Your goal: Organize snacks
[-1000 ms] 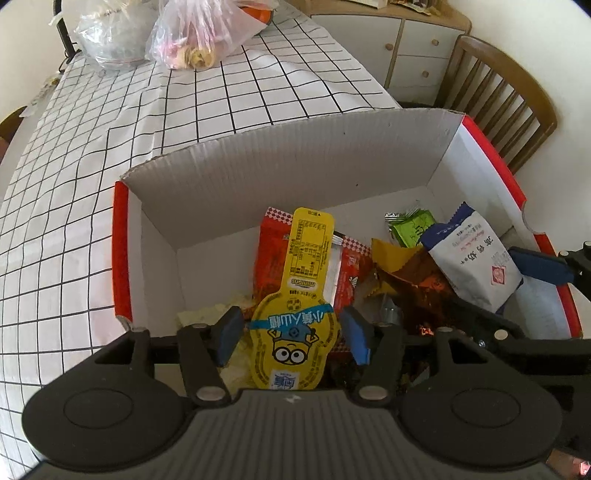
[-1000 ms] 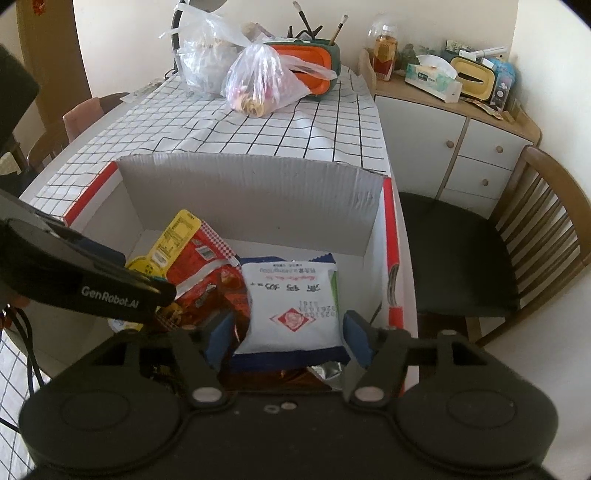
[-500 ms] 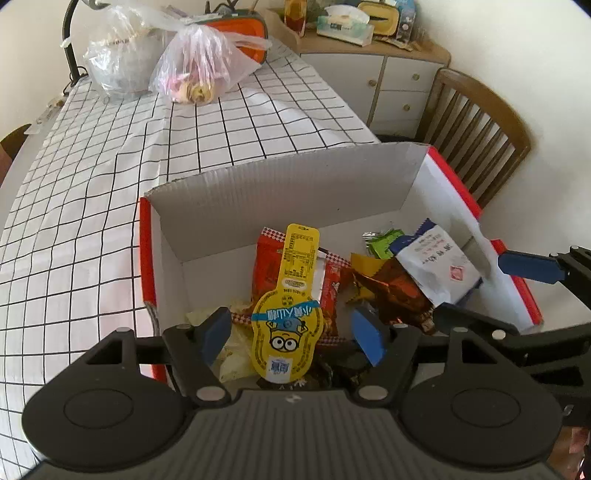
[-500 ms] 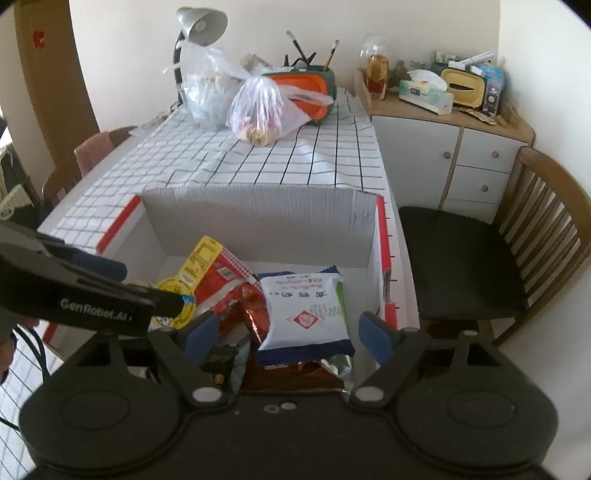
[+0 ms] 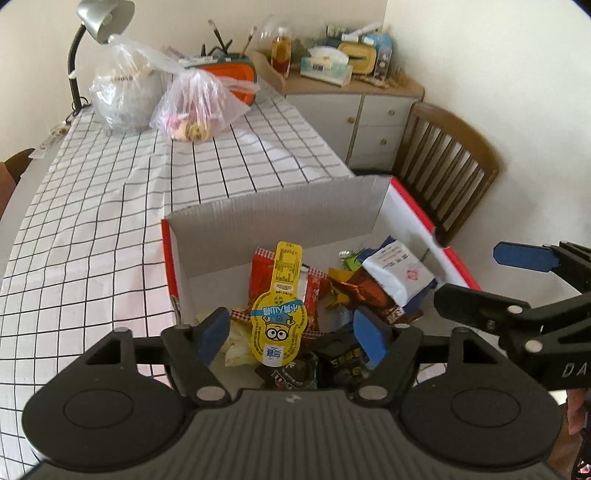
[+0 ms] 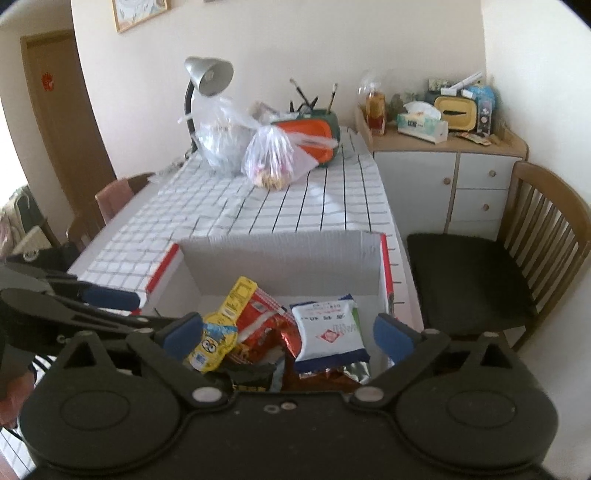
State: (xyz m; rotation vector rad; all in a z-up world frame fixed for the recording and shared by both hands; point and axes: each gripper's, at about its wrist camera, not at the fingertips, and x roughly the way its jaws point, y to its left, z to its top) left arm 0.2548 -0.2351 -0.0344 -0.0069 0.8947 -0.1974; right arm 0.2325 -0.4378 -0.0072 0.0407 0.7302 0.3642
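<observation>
A cardboard box [image 5: 280, 214] with red edges sits on the checked tablecloth and holds several snack packs. A yellow Minion pack [image 5: 279, 314] lies on a red pack [image 5: 264, 273]; a white and blue pack [image 5: 397, 273] lies at the right over brown foil packs. My left gripper [image 5: 291, 334] is open and empty, above the box's near side. My right gripper [image 6: 288, 334] is open wide and empty, above the box [image 6: 284, 254]. The Minion pack [image 6: 216, 338] and white pack [image 6: 328, 328] show between its fingers, lying in the box.
Two clear plastic bags [image 5: 192, 107], an orange and green holder and a desk lamp [image 5: 99, 22] stand at the table's far end. A wooden chair [image 6: 491, 266] and a cluttered white cabinet [image 6: 443, 173] are to the right of the table.
Both grippers have risen and pulled back from the box, so it looks smaller. Both jaws have opened wider. The Minion pack and the white pack stay in the box.
</observation>
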